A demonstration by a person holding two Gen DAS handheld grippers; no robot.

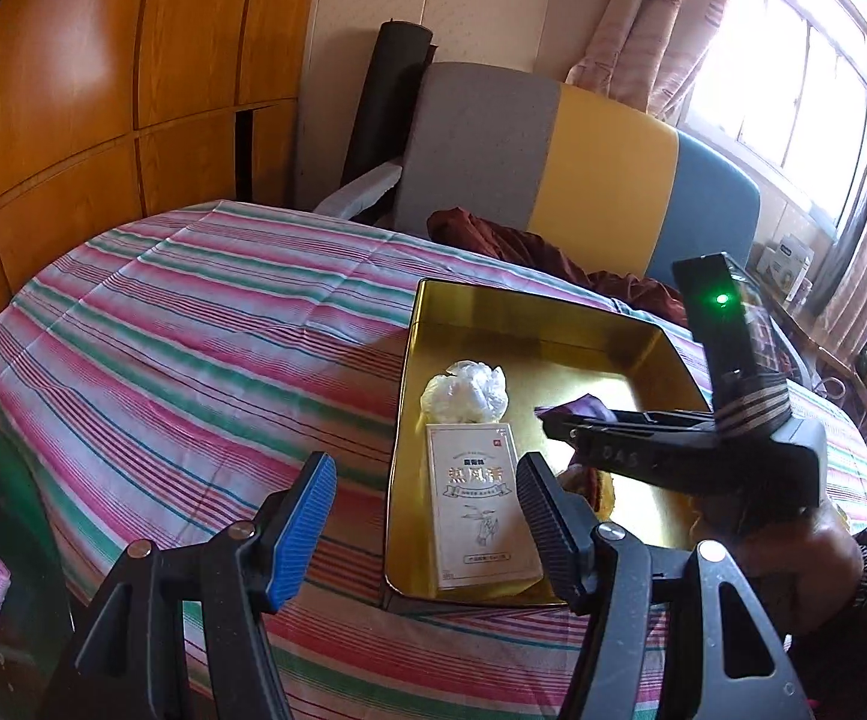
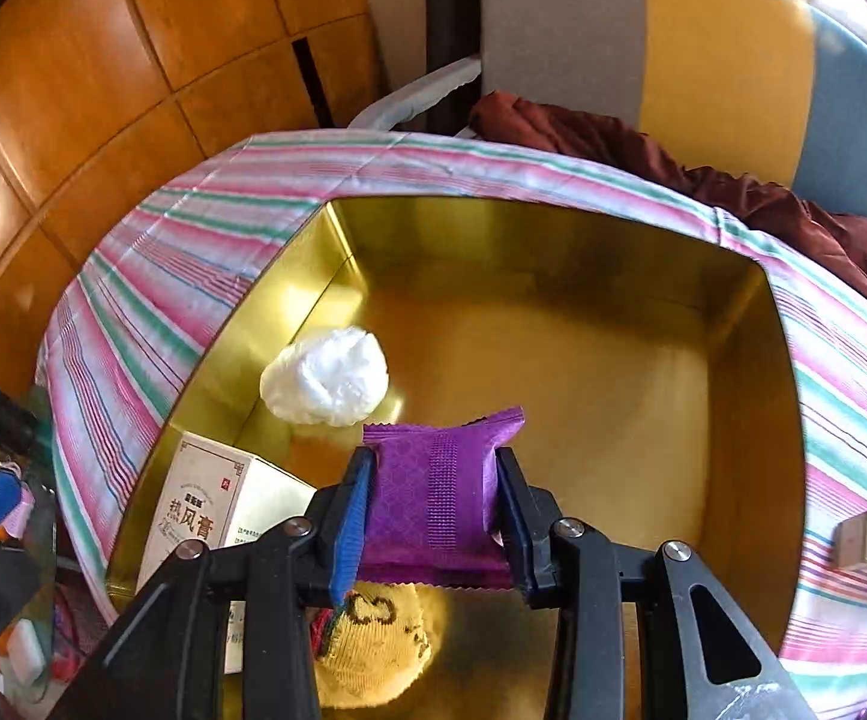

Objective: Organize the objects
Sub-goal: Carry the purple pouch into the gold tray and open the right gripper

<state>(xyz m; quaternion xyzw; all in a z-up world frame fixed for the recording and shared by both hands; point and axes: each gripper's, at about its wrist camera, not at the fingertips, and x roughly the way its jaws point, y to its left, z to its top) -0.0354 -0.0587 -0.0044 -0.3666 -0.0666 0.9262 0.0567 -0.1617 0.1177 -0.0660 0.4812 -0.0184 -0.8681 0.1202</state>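
Purple packet sits clamped in the right gripper above the gold tin; the left gripper gapes, holding nothing, over the tin's near-left corner.

The left claw hangs with fingers spread wide, while the right claw is clamped tight.

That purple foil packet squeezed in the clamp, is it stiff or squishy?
The purple crinkle-edged packet probably gives a little: the right gripper pinches its sides and it looks puffed, like a sealed soft wrapper. It seems light, held clear above the gold metal tray. The foil may be slippery.
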